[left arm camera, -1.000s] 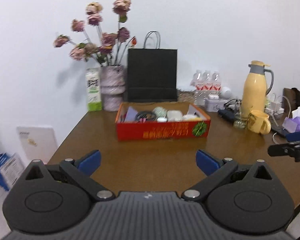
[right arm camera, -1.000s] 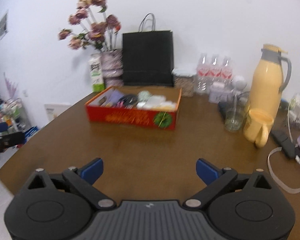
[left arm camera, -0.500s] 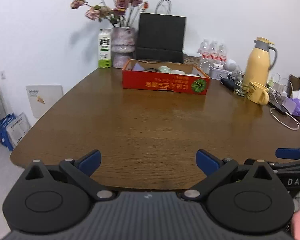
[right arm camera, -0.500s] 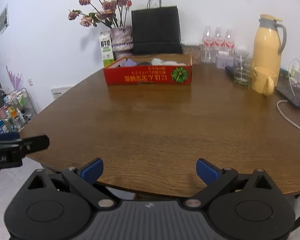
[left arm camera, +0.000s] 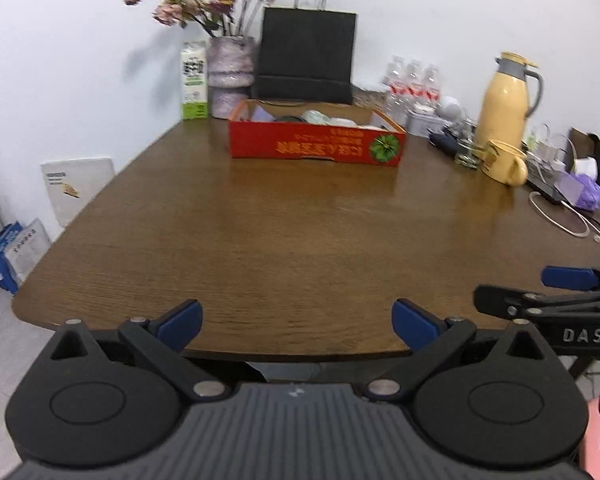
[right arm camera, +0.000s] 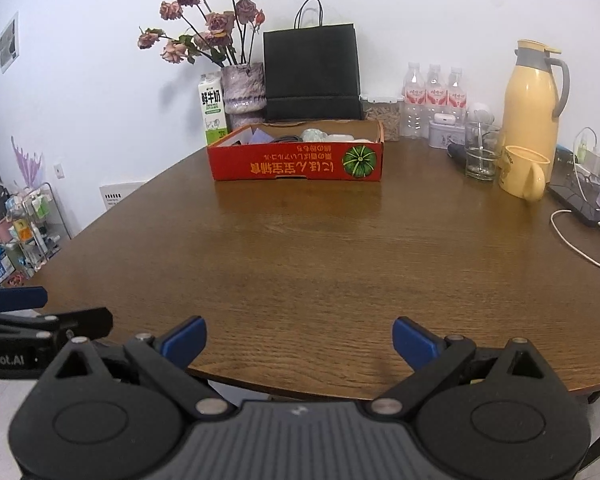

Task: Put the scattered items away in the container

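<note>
Red box (right arm camera: 296,160) sits at the table's (right arm camera: 320,260) far end, small items already inside. Left gripper (left arm camera: 296,320) and right gripper (right arm camera: 298,338) hang released, empty, at the near edge. Looks basically finished, nothing loose left to grab.

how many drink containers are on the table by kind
water bottles: 3
yellow jug: 1
yellow mug: 1
glass: 1
milk carton: 1
total: 7
</note>
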Demonstrator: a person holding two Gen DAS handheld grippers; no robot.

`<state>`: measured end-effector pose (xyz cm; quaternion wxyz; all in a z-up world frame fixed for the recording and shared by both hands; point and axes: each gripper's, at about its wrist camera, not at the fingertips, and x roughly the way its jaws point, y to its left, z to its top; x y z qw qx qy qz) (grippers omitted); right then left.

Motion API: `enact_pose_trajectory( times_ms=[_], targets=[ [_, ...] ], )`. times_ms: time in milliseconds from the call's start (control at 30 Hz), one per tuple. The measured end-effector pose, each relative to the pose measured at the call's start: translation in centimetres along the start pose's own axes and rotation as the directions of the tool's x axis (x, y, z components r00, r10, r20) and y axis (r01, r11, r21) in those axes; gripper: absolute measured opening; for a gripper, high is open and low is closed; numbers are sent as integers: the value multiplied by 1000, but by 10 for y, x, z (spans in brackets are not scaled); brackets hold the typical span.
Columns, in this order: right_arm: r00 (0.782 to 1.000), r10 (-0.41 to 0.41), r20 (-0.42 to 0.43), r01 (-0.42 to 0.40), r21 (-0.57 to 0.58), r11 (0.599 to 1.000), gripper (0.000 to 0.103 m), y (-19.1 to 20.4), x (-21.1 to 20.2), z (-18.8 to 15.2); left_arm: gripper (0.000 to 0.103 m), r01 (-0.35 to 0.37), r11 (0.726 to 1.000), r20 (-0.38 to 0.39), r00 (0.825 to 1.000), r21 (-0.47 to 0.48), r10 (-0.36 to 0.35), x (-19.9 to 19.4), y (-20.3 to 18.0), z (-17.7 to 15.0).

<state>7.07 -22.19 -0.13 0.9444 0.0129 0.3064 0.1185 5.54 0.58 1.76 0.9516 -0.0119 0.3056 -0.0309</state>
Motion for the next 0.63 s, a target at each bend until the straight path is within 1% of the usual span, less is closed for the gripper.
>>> enact_pose_trajectory(
  times_ms=[133,367,633],
  targets=[
    [1000,4,-7,-4,-2,1000,100,0,2,-1,103,-29,999,9,1000,-37,30,0,4,2],
    [1000,8,6,-8,-5,1000,100,1,0,0,103,-32,999,28,999,-19,33,-3,2,3],
    [1000,18,13,-18,-6,1000,100,1,1,-1,103,-19,1000,40,999,-14,19,-4,2,3]
  ],
)
